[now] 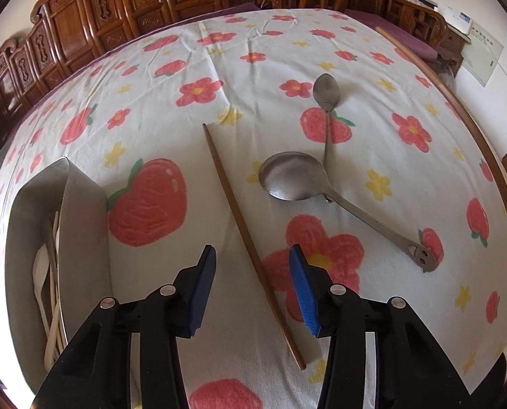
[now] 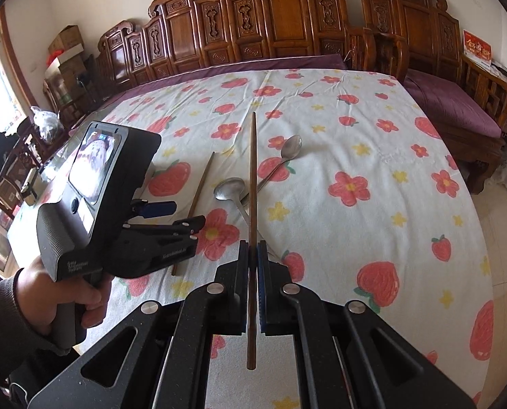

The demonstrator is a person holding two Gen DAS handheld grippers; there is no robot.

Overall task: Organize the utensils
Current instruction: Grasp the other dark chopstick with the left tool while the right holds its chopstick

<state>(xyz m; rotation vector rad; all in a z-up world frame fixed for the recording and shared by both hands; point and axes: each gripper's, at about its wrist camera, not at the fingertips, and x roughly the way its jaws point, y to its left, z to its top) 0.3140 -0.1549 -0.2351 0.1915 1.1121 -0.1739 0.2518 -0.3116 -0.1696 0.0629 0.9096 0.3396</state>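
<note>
Seen straddling a wooden chopstick [image 1: 250,238] lying loose on the flowered cloth [image 1: 406,177]: left gripper [image 1: 251,293], jaws part open, neither pad touching, the stick's long axis running diagonally up-left between them. Clamped fully shut, well clear of it, right gripper [image 2: 252,286] on a second chopstick [image 2: 252,184] pointing straight ahead. Left lying just beyond: ladle [image 1: 294,177] and small spoon [image 1: 325,93]. Shown only by the left view: metal holder [image 1: 79,204], just left, already stocked. Shown only by the right: the person's hand [image 2: 62,306].
</note>
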